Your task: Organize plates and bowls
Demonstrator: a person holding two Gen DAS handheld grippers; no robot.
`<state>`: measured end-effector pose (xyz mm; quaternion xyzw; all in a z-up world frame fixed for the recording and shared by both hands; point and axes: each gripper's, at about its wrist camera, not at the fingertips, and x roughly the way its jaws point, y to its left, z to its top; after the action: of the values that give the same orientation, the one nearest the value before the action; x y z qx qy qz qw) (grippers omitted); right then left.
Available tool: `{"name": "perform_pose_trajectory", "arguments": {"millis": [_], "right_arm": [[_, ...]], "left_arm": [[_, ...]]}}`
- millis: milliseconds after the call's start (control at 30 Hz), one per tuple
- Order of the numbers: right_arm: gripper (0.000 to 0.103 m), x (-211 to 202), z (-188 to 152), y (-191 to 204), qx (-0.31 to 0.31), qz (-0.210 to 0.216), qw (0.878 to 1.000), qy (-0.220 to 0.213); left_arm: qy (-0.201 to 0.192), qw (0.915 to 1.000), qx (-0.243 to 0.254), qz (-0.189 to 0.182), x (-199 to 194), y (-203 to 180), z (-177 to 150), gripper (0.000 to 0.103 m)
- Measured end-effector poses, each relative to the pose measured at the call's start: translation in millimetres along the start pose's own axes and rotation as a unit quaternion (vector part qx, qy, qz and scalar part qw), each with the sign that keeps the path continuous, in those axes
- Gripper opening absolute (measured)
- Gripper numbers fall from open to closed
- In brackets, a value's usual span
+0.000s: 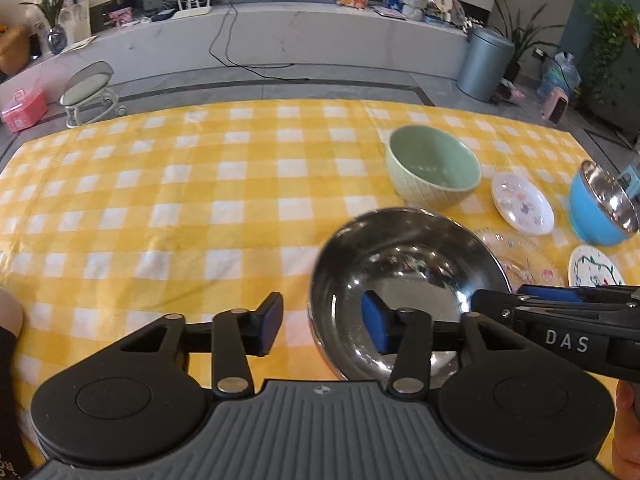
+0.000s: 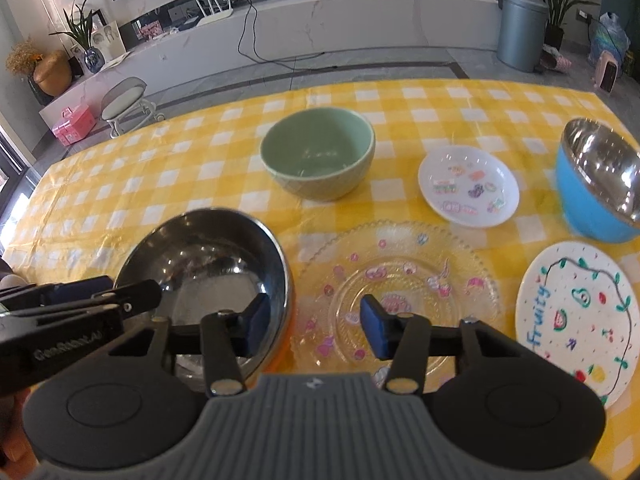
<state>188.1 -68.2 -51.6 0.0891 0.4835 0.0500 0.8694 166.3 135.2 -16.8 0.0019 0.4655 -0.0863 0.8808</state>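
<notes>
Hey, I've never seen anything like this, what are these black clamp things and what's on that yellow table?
These are two hand-held grippers, each with a camera looking along its two fingers, so each picture comes from one gripper. Both show a yellow checked tablecloth. The left gripper is open, straddling the near rim of a steel bowl without clamping it. The right gripper is open too, above the edge of a clear glass plate. Farther back stand a green bowl, a small white stickered dish, a blue bowl with steel lining and a white "Fruity" plate. Nothing is held.
</notes>
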Motion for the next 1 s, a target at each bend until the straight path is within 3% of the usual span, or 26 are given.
{"name": "perform_pose_trajectory", "arguments": {"millis": [33, 233, 300, 600, 767, 1000], "right_arm": [[0.045, 0, -1, 0, 0.002, 0.003, 1.0, 0.002], [0.024, 5, -4, 1, 0.016, 0.026, 0.999, 0.016], [0.014, 5, -3, 2, 0.02, 0.037, 0.999, 0.018], [0.013, -25, -7, -6, 0.018, 0.047, 0.999, 0.014], [0.013, -59, -20, -30, 0.026, 0.06, 0.998, 0.013], [0.013, -98, -53, -72, 0.038, 0.07, 0.996, 0.025]], "left_arm": [[0.006, 1.0, 0.002, 0.0, 2, -2, -1, 0.038], [0.023, 0.9995, -0.005, 0.02, 4, -6, -5, 0.012], [0.027, 0.9993, -0.012, 0.024, 4, -5, -5, 0.011], [0.018, 0.9988, -0.034, 0.03, -29, -20, -9, 0.009], [0.015, 0.9983, -0.055, 0.01, -54, -40, -21, 0.009], [0.001, 0.9994, -0.035, 0.0, -78, -86, -39, 0.009]]}}
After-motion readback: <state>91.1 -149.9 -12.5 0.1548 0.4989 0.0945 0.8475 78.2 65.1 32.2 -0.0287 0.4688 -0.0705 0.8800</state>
